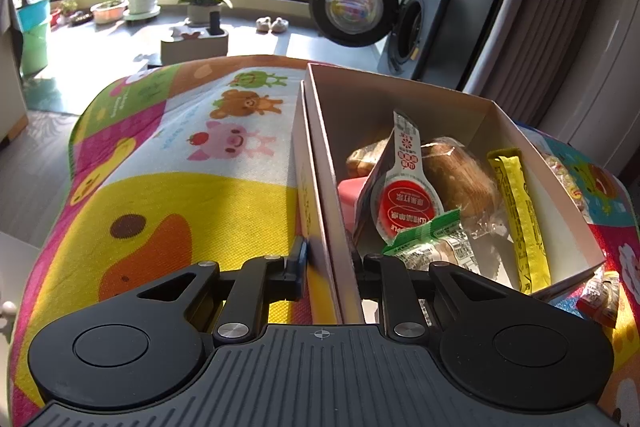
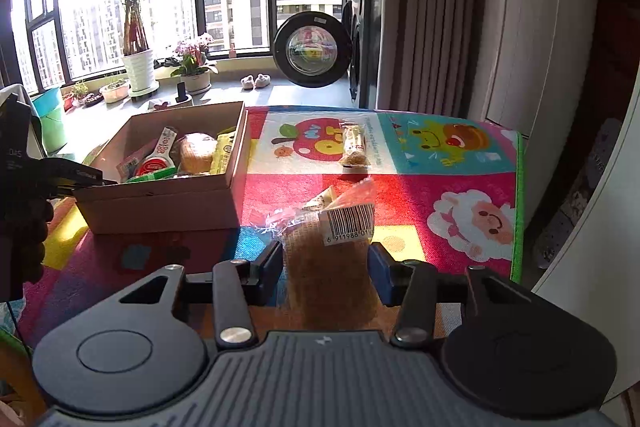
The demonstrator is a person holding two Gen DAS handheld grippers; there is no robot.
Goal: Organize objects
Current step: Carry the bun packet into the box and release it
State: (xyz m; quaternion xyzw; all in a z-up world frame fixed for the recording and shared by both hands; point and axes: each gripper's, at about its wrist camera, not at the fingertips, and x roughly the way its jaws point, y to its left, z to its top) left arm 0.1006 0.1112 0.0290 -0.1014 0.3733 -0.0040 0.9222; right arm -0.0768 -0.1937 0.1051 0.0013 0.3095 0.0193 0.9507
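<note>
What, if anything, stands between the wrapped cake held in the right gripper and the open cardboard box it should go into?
Nothing visible blocks the way. The right gripper holds the wrapped cake over bare mat, and the cardboard box sits ahead to its left, open on top. The left gripper clamps the box's near wall at the far side, clear of that path.

The box wall (image 1: 340, 227) hides the left gripper's (image 1: 330, 263) right fingertip.

left wrist: low, close over the cardboard box (image 1: 400, 115) wall, facing windows at 12 | right wrist: farther back, box (image 2: 168, 195) at 10 | shared: box, washing machine door (image 1: 352, 7) (image 2: 312, 51)
</note>
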